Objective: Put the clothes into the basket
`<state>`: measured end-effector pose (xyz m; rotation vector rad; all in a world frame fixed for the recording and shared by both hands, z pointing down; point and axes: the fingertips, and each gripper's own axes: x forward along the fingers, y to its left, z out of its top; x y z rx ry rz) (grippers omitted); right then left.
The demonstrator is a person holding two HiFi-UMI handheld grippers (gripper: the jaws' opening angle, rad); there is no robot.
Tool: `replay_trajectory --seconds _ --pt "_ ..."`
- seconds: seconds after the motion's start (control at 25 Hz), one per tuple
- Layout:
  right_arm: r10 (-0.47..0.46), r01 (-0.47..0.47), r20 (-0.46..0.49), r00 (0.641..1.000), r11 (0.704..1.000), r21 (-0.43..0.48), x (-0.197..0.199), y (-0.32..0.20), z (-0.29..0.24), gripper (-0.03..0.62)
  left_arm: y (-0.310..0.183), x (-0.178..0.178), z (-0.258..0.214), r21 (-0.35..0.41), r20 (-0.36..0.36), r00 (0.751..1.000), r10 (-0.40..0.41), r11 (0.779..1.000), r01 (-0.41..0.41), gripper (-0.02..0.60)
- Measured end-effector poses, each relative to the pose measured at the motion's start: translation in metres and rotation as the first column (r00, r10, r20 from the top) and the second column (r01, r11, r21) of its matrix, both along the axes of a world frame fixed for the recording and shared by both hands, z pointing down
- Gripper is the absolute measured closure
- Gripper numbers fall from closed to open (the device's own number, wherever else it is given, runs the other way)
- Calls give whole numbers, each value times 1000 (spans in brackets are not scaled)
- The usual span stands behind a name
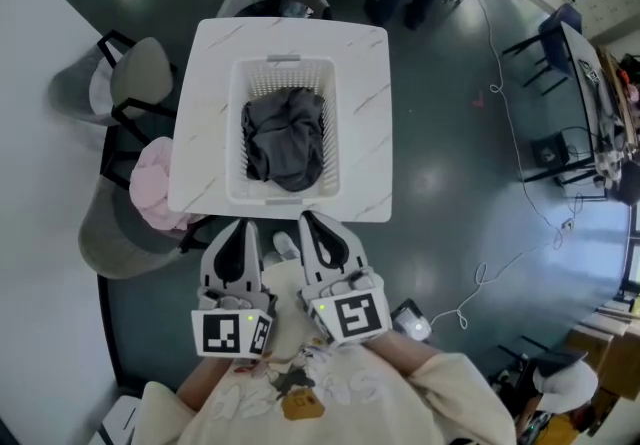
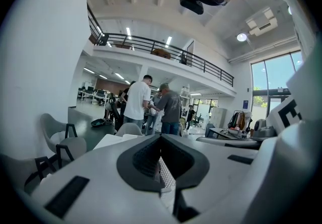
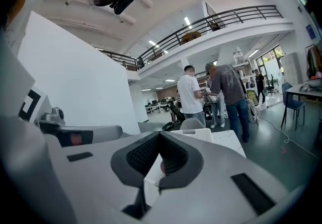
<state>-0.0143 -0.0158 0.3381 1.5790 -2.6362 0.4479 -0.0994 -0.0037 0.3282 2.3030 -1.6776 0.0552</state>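
Dark grey clothes (image 1: 286, 138) lie bundled inside the white basket (image 1: 236, 133), which stands on the white bench (image 1: 365, 103) just ahead of both sets of fingers. The left gripper (image 1: 240, 229) and right gripper (image 1: 311, 223) hover side by side at the bench's near edge, each with its fingers pressed together on nothing. Off to the left of the left fingers, a pink cloth (image 1: 152, 183) rests on a grey chair (image 1: 112, 248) beside the bench.

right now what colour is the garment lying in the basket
Dark grey. The garment fills the white slatted basket; the head view shows it best.
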Motion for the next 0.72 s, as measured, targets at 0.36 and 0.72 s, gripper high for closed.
replay_trajectory --seconds 0.36,0.72 --pt "-51 50 -9 999 997 -53 -5 2 17 588 0 8 2 12 21 999 30 999 -30 572" --pt "-83 83 1 997 994 -77 -7 7 22 588 5 14 2 -2 24 999 45 999 -45 572"
